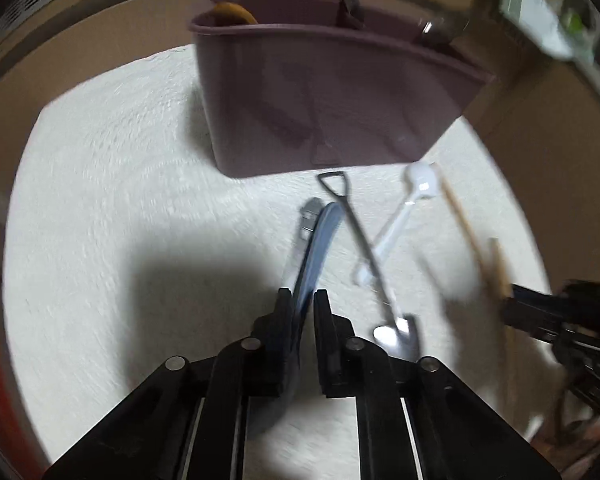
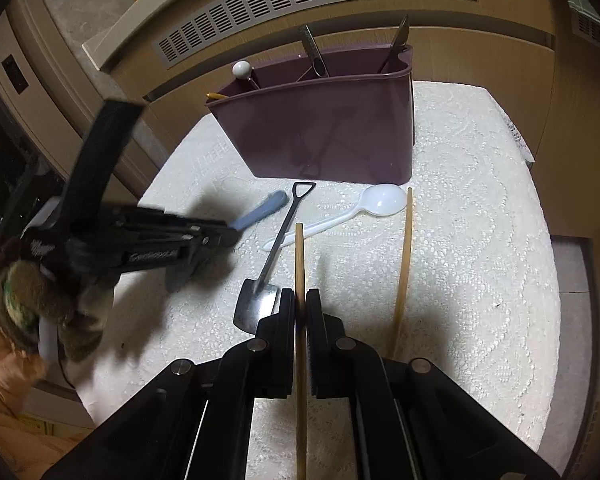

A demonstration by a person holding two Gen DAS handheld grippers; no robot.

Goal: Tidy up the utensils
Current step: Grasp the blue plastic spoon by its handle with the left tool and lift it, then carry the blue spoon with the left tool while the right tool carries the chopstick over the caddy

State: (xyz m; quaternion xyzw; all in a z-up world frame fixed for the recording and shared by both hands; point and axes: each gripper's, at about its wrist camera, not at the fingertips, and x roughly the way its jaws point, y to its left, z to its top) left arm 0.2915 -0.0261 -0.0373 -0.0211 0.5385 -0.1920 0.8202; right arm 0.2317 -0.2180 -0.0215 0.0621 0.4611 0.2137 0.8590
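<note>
On the left, a gloved hand holds the left gripper low over the white cloth. Its jaws are pinched narrow on a blue-handled utensil, whose handle sticks out past the fingertips towards the caddy; what kind of utensil it is I cannot tell, as the blur hides its head. There is pale lettering along the gripper's side, too smeared to read properly.

Next comes a small metal shovel-shaped spoon, lying flat on the cloth with its triangular handle loop just short of the caddy and its bowl close by the right gripper's fingertips. A white plastic spoon lies beside it, bowl to the right, with its handle running under the shovel spoon's shaft.

The right gripper is clamped tight on 1 chopstick, which runs straight through the jaws and points towards the caddy. The 2nd chopstick lies on the cloth just to the right, roughly parallel.

At the back of the cloth stands the purple caddy, upright, already holding a white knobbed piece at its left end and 2 metal handles further right.
</note>
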